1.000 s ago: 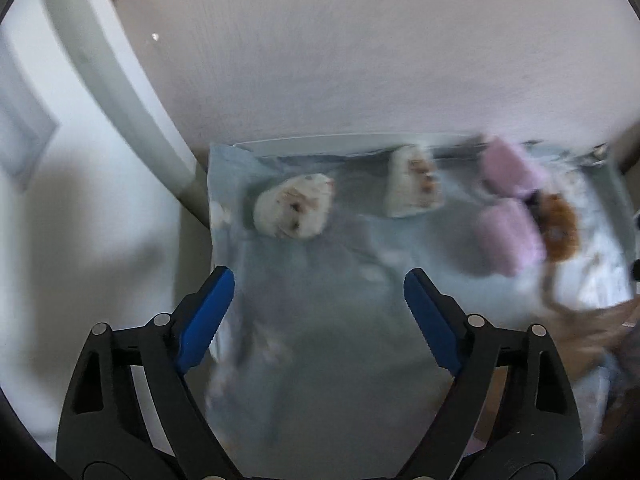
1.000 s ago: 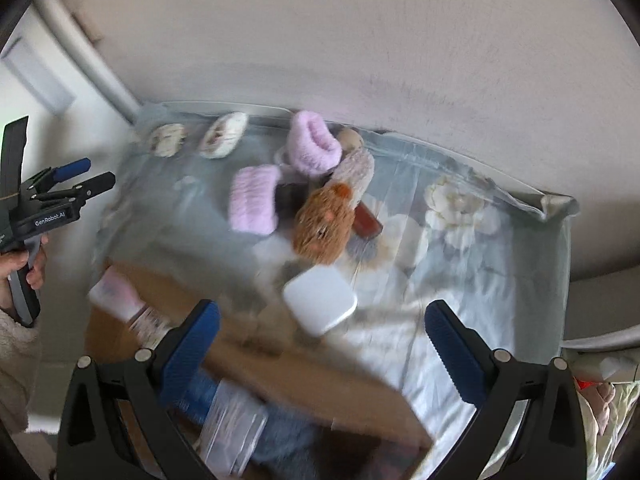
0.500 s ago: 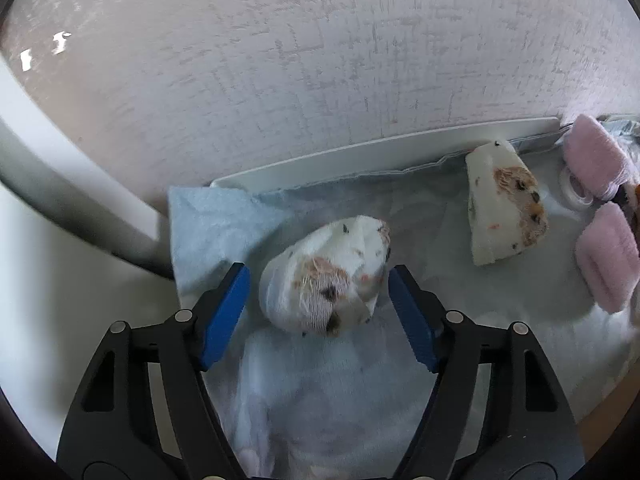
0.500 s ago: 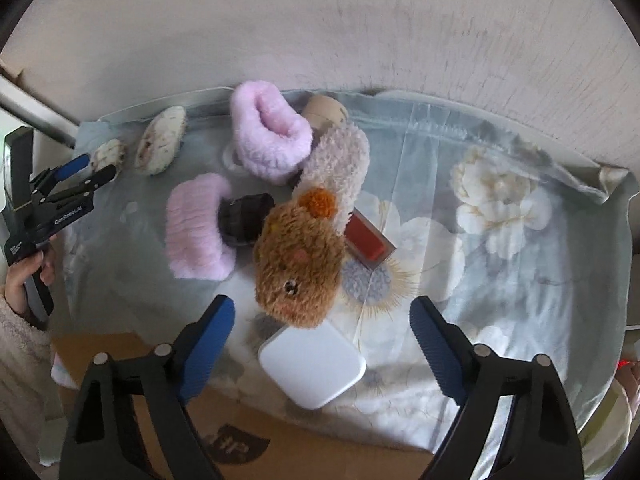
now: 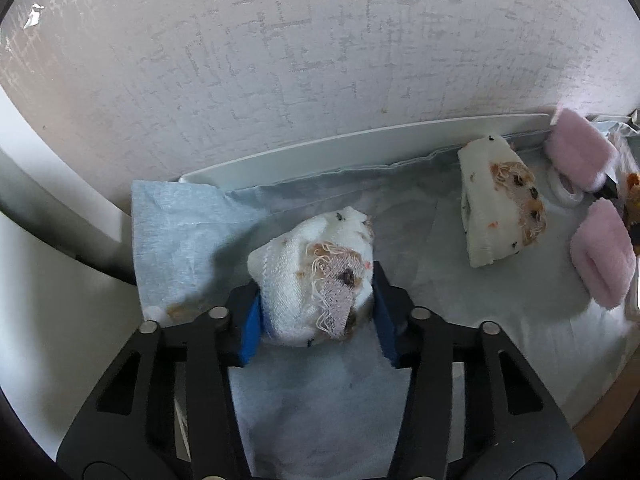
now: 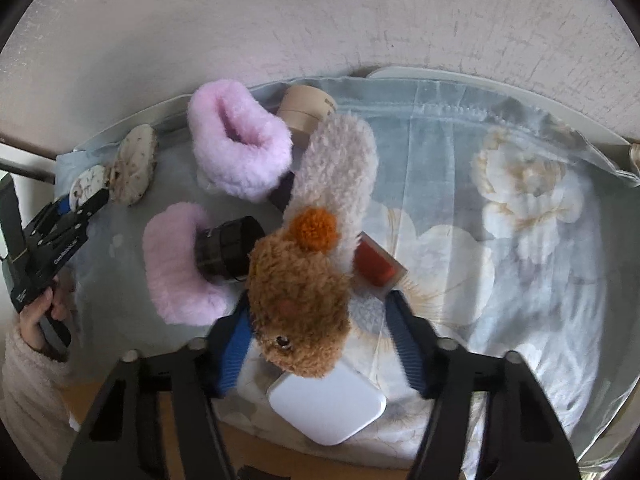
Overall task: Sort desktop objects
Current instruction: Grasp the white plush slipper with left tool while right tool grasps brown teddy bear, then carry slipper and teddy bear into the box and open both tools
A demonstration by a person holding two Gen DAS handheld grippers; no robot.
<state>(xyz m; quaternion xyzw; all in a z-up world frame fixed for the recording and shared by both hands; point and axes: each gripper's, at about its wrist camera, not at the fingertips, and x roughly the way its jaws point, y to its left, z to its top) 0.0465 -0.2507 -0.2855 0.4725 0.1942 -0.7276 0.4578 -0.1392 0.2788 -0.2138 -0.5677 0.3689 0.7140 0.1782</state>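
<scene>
My left gripper (image 5: 316, 312) is shut on a white speckled sock (image 5: 312, 276) at the table's far left corner, on the blue cloth (image 5: 188, 236). A second white speckled sock (image 5: 496, 216) lies to its right by the wall. My right gripper (image 6: 318, 344) stands around the brown plush slipper (image 6: 300, 300), its blue pads close on both sides, the right pad a little apart from it. Two pink fluffy slippers (image 6: 236, 144) (image 6: 176, 264) lie left of it. The left gripper also shows in the right wrist view (image 6: 86, 204).
A black cylinder (image 6: 228, 248) lies against the brown slipper. A cardboard tube (image 6: 304, 108) stands by the wall, a red box (image 6: 376, 264) right of the slipper, a white square pad (image 6: 328, 408) below it. The floral cloth (image 6: 520, 220) spreads right. A brown board (image 6: 120, 408) edges the front.
My left gripper has moved in and closed on the near white sock. My right gripper has moved forward and narrowed around the brown plush slipper.
</scene>
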